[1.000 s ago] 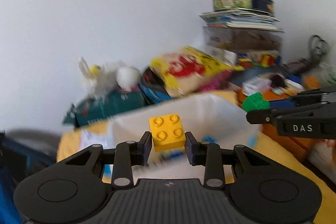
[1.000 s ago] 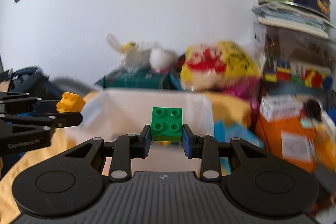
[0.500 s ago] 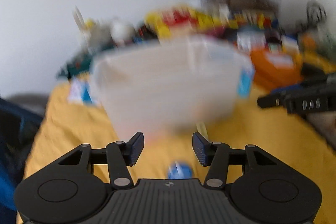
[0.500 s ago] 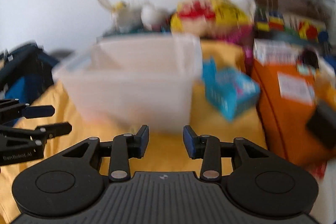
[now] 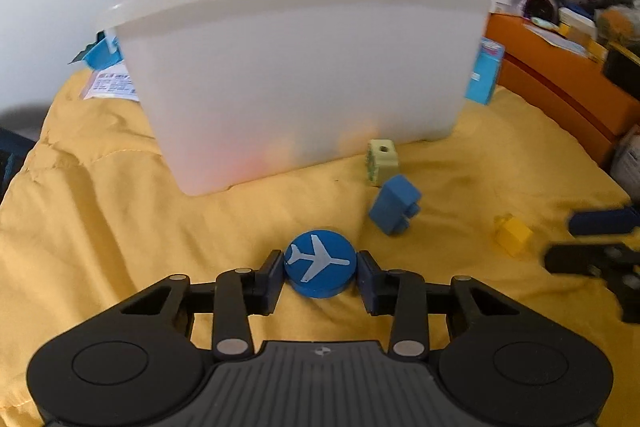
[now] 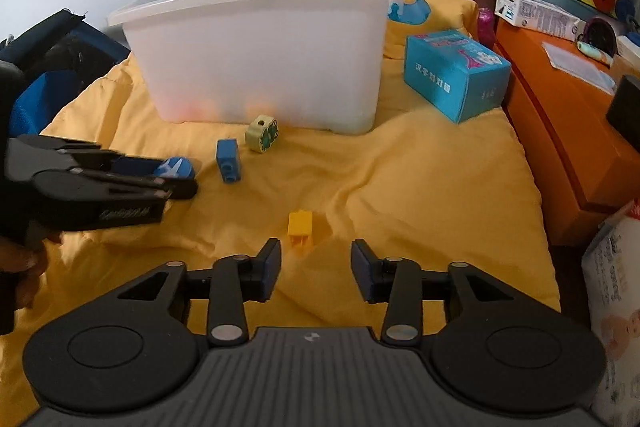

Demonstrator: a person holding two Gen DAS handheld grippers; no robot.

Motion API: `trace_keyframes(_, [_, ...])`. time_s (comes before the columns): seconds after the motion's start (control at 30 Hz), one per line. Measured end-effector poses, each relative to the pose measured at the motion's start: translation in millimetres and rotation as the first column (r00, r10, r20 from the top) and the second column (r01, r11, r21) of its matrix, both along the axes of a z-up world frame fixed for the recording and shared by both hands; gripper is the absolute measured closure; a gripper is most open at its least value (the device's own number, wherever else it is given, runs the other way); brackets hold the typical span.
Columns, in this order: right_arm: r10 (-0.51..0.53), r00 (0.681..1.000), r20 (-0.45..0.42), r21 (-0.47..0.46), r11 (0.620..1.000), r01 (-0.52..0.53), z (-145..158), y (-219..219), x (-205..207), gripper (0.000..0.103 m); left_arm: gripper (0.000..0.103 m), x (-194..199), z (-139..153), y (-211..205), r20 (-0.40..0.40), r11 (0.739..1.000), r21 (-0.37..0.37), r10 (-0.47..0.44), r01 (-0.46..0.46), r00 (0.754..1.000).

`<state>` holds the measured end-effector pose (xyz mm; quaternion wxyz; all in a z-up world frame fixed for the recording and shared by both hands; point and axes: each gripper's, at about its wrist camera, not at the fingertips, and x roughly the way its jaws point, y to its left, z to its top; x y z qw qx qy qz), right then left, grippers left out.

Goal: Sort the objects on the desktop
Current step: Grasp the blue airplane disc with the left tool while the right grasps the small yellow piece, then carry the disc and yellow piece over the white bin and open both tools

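- Blue airplane disc lies on the yellow blanket between the pads of the left gripper, whose jaws are closing around it; one pad looks to touch its edge, the other shows a thin gap. A second ago this gripper held a yellow brick up over the white bin; that brick is gone from its jaws.
- In the same left wrist view, a blue brick and a pale green block sit just in front of the bin, and a small yellow brick lies near the blurred right gripper at the edge.
- From the right wrist view, the right gripper is opening with nothing between its pads; the green brick it carried earlier is gone. The small yellow brick lies on the blanket just ahead of its fingertips.
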<state>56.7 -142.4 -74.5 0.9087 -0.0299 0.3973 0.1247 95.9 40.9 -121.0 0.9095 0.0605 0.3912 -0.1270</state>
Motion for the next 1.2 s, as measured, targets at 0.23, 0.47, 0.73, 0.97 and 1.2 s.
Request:
trace_keyframes(0.23, [0.045,0.999,-0.003,-0.027,0.999,-0.045,-12,14,17,0.069,0.061,-41,22,1,0.03,0.999,0.0,-0.052,0.052,0.998])
trace_keyframes(0.47, [0.066,0.998,-0.025,-0.056,0.996,-0.067,-22,19,18,0.086,0.061,-69,26,-2,0.018,0.998,-0.028,-0.058,0.058,0.998])
trace_keyframes(0.73, [0.076,0.997,0.012,-0.064,0.995,-0.075,-1,15,11,0.086,0.061,-76,61,7,0.102,0.998,-0.028,-0.055,0.058,0.993])
trace_keyframes(0.97, [0.125,0.968,0.218,-0.104,0.989,-0.104,62,17,15,0.086,0.061,-46,113,15,0.253,0.999,0.005,-0.05,0.05,0.966])
trace_keyframes(1.2, [0.15,0.926,0.348,-0.136,0.985,-0.108,109,26,45,0.086,0.061,7,159,17,0.378,0.998,0.047,-0.057,0.042,0.924])
